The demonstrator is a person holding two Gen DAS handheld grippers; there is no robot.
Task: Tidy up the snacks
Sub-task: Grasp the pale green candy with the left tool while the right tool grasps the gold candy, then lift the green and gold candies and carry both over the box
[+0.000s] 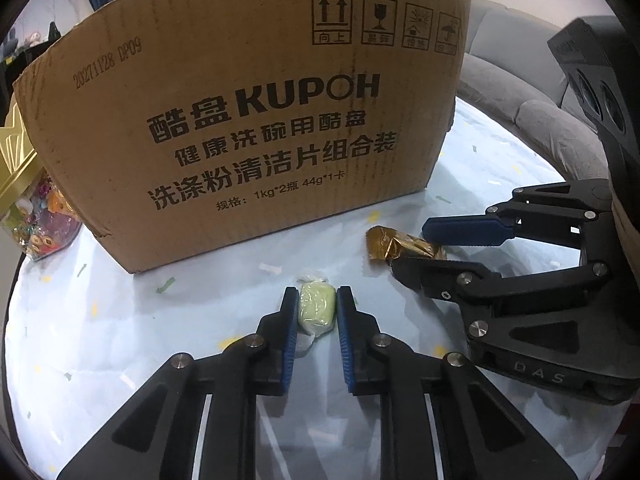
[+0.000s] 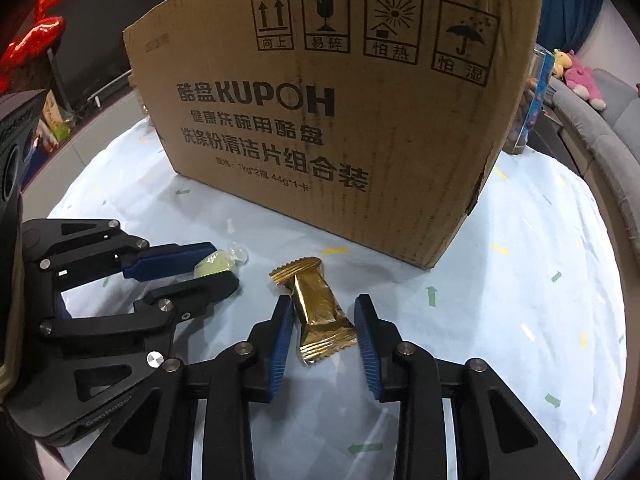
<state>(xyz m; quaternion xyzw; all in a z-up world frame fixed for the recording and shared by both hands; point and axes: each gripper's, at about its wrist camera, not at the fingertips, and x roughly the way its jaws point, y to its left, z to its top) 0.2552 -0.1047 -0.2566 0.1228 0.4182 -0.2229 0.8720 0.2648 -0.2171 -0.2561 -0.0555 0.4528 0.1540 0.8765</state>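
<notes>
Snacks are what I am sorting, and two of them lie loose on the pale patterned tablecloth in front of the cardboard box, which stands towards the far edge of the table.

My left gripper has its blue pads pressed against both sides of the pale green candy, so I judge it clenched on that sweet, which appears to rest on the cloth. In the right wrist view the same candy sits pinched between those left fingers.

My right gripper is spread around the gold-wrapped snack. One pad touches or nearly touches the wrapper's side; the other stands clear of it, so nothing is gripped there yet.

As far as I can judge, the work is midway through a pick: neither sweet has reached the box, and I cannot see inside it to tell what it holds. What remains is to close my right pads on the gold wrapper, lift both sweets, and carry them over the box's rim.

A bag of colourful sweets lies beside the box at the table's left edge.
</notes>
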